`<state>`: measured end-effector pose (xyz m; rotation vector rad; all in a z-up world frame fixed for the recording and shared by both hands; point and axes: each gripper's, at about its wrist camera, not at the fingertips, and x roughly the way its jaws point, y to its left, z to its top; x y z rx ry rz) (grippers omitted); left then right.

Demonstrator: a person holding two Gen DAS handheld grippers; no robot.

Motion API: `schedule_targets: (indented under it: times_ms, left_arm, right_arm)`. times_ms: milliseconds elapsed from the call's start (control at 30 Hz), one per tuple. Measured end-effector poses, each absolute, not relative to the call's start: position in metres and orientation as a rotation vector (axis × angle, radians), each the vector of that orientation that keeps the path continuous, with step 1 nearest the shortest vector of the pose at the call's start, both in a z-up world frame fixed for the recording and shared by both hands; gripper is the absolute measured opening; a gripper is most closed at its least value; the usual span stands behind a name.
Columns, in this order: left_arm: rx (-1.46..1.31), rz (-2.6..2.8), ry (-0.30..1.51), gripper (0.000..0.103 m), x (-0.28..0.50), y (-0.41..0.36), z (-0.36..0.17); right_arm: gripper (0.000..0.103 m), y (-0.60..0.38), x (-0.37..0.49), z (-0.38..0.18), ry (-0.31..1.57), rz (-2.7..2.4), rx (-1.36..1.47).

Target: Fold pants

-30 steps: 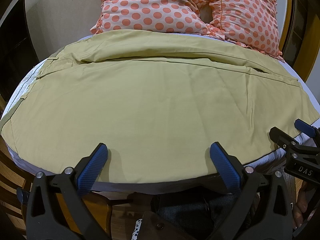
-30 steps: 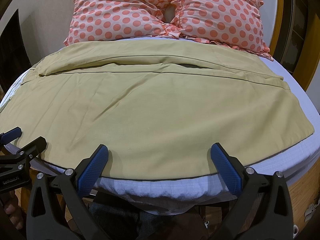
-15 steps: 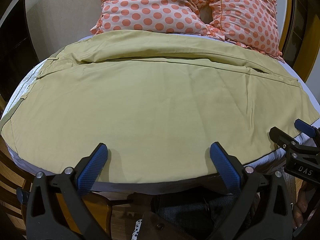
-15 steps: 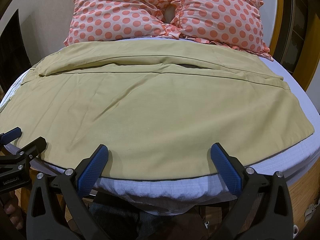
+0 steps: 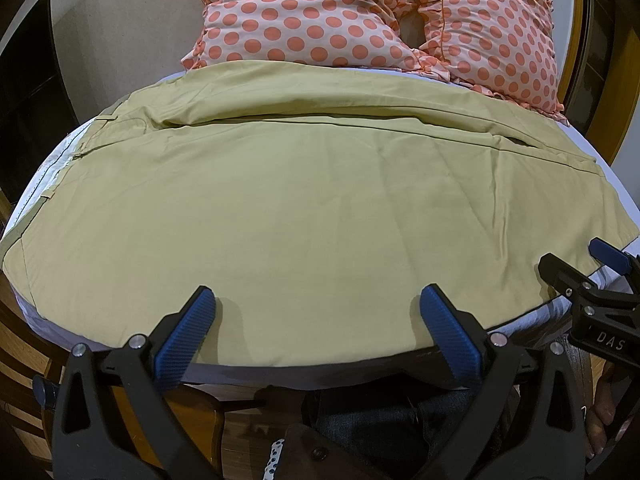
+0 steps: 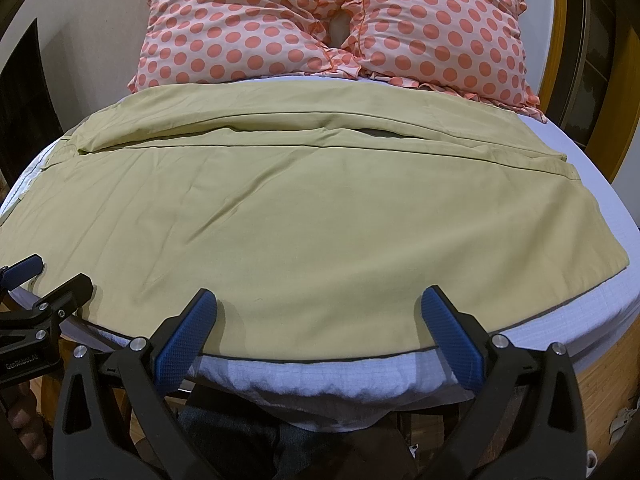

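Khaki pants (image 5: 312, 208) lie spread flat across the bed, waistband at the left, leg hems at the right; they also fill the right wrist view (image 6: 280, 216). One leg lies behind the other with a long seam between them. My left gripper (image 5: 318, 304) is open and empty, hovering at the near edge of the pants. My right gripper (image 6: 318, 306) is open and empty at the same near edge, further right. Each gripper shows in the other's view: the right gripper (image 5: 576, 264) and the left gripper (image 6: 52, 276).
Two pink pillows with orange dots (image 5: 320, 12) (image 6: 440, 28) rest at the far side of the bed. The white sheet (image 6: 592, 308) shows past the pants at the right. A wooden bed frame (image 5: 616, 112) stands at the right. A person's legs show below the bed's near edge.
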<state>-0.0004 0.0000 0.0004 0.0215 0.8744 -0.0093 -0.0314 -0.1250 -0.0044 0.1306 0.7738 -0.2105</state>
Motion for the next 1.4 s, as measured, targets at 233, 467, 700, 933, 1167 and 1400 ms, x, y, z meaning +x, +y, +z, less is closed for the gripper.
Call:
schedule_targets:
  times_ms: [233,467,700,933,1167,1400]
  left_arm:
    - [0.022,-0.009,0.873,0.101,-0.0004,0.0000,0.0004]
    - [0.022,-0.009,0.873,0.101,-0.0003,0.0000,0.0004]
    - [0.022,-0.009,0.872,0.101,-0.0003,-0.0001,0.0005]
    - [0.022,-0.009,0.872,0.101,-0.0004,0.0000,0.0005]
    - [0.022,-0.009,0.871,0.101,-0.0004,-0.0001,0.0005]
    - [0.023,-0.009,0.867,0.101,-0.0002,-0.0001,0.0006]
  right_arm:
    - [0.102,-0.1249,-0.0319,-0.0044,0.773,-0.211,0.131]
    - [0.102,-0.1248,-0.0318,-0.0045,0.771,-0.211,0.131]
    - [0.102,-0.1246,-0.0318,-0.0040,0.770,-0.211,0.131]
    - [0.102,-0.1223,-0.0341,-0.0082,0.767,-0.211,0.131]
    - [0.102,-0.1213,-0.0355,-0.0035,0.750,-0.209,0.128]
    - [0.102,-0.1232,-0.0396,-0.0102,0.682,-0.179,0.110]
